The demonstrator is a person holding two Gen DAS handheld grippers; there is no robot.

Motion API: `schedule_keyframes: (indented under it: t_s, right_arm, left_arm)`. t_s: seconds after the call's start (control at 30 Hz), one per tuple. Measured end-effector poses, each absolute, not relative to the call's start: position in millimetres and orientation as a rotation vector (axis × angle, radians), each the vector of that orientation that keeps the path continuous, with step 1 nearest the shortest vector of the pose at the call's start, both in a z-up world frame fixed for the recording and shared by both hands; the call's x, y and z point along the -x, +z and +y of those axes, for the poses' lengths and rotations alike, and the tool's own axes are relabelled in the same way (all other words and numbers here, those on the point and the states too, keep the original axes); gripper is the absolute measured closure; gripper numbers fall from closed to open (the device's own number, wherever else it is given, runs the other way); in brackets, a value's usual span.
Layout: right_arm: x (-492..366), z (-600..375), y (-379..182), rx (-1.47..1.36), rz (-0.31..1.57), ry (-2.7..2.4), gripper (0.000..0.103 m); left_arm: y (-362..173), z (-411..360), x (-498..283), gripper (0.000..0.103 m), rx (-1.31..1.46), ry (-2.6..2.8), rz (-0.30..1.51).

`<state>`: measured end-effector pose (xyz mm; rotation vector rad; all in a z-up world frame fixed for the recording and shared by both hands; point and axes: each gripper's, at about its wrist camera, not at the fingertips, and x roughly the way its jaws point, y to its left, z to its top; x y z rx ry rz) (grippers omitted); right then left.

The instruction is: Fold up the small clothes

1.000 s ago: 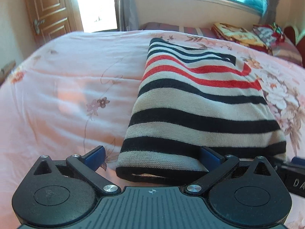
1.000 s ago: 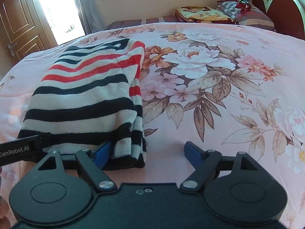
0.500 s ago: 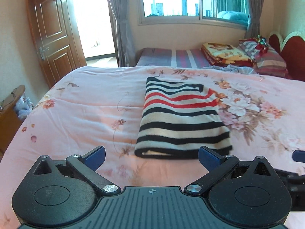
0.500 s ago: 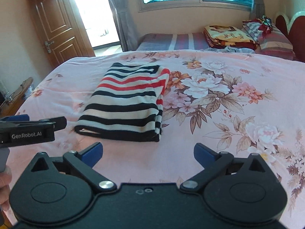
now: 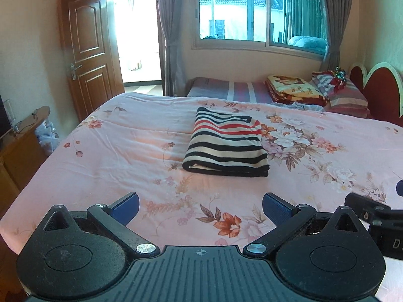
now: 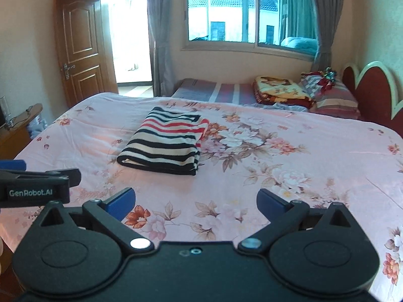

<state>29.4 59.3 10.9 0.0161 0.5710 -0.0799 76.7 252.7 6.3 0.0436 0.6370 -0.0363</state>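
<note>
1. Your left gripper (image 5: 200, 203) is released: its two blue-padded fingers (image 5: 125, 205) stand wide apart with nothing between them, over the near part of the bed.
2. Your right gripper (image 6: 195, 201) is likewise released, blue pads (image 6: 270, 205) spread and grasping nothing.
3. The striped sweater (image 5: 225, 146) lies folded into a compact rectangle on the pink floral bedspread (image 5: 113, 151), well ahead of both tools and touching neither.
4. Its black and cream stripes face you; the red stripes sit toward the far end. The near edge shows stacked layers, with a cream inner layer peeking out at the near left corner.
5. In your right wrist view the sweater (image 6: 166, 143) sits left of centre, beside the large flower print (image 6: 239, 136) on the bedspread (image 6: 302, 166).
6. Your left gripper's side, marked "GenRobot.AI" (image 6: 31, 191), shows at the left edge of the right wrist view; part of the right tool (image 5: 377, 221) shows at the right edge of the left view.
7. Beyond the bed: a wooden door (image 5: 87, 50), a window (image 5: 257, 12) with grey curtains (image 5: 168, 37), folded blankets (image 5: 294, 90) and a red headboard (image 5: 377, 88).
</note>
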Motion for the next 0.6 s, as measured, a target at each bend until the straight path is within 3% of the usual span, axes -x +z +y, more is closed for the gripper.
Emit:
schedule_keyframes:
  t_s: [0.6]
  right_arm:
    - [24,62,31,-0.039,0.466,-0.143,0.001]
  left_arm:
    - [27,269,-15,0.000,-0.022,-0.039,0.600]
